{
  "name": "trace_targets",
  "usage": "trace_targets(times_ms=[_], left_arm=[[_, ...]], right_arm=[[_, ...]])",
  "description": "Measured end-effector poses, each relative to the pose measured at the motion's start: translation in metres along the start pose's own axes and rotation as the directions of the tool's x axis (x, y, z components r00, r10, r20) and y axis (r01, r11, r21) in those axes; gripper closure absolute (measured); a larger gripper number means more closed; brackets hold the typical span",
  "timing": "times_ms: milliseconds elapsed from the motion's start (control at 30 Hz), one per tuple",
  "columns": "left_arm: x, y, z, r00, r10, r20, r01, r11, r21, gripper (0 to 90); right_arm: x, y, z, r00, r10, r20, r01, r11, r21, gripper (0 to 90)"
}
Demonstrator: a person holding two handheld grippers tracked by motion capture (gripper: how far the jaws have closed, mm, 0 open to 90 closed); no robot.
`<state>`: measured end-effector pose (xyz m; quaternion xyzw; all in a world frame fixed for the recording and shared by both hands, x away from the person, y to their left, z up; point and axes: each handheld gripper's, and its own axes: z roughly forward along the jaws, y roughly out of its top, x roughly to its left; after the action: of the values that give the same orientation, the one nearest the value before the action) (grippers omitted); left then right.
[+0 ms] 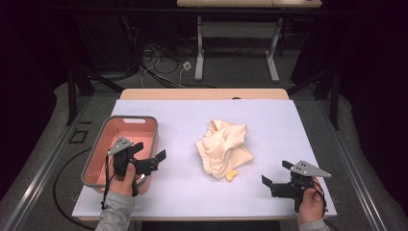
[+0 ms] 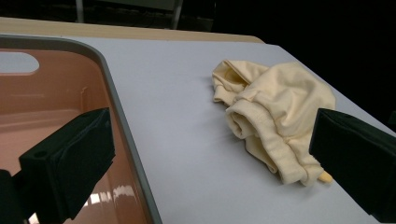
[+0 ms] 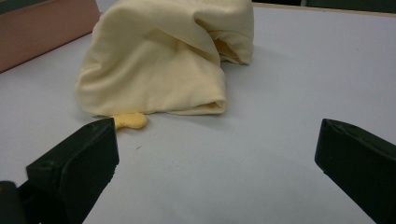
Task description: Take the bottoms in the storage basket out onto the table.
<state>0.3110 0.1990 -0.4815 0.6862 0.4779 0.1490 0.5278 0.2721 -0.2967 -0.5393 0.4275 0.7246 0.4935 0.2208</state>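
A crumpled pale yellow cloth [image 1: 223,146] lies in a heap at the middle of the white table [image 1: 192,192]; a small darker yellow piece [image 1: 231,175] sticks out from under its near edge. The cloth [image 2: 275,116] lies ahead of the left jaws, and the cloth [image 3: 163,56] fills the top of the right gripper view. My left gripper [image 1: 151,153] is open over the near right rim of a pink bin [image 1: 122,134]. My right gripper [image 1: 275,173] is open near the table's front right, well short of the cloth. Both hold nothing.
The pink bin [image 2: 42,107] has a grey rim and looks empty inside. Beyond the table's wooden far edge [image 1: 202,93] there are cables on the floor and a desk's white legs [image 1: 199,48]. Bare tabletop surrounds the cloth.
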Motion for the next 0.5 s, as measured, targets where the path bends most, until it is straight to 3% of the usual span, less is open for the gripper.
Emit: trace_targets(times_ms=[500], left_arm=[[-0.0008,-0.0029,0.0014,1.0,-0.006,0.002,0.006,1.0,0.003,0.3]], right_arm=[[-0.0003,-0.0002,0.001,1.0,-0.004,-0.004,0.004,1.0,-0.001,0.0]])
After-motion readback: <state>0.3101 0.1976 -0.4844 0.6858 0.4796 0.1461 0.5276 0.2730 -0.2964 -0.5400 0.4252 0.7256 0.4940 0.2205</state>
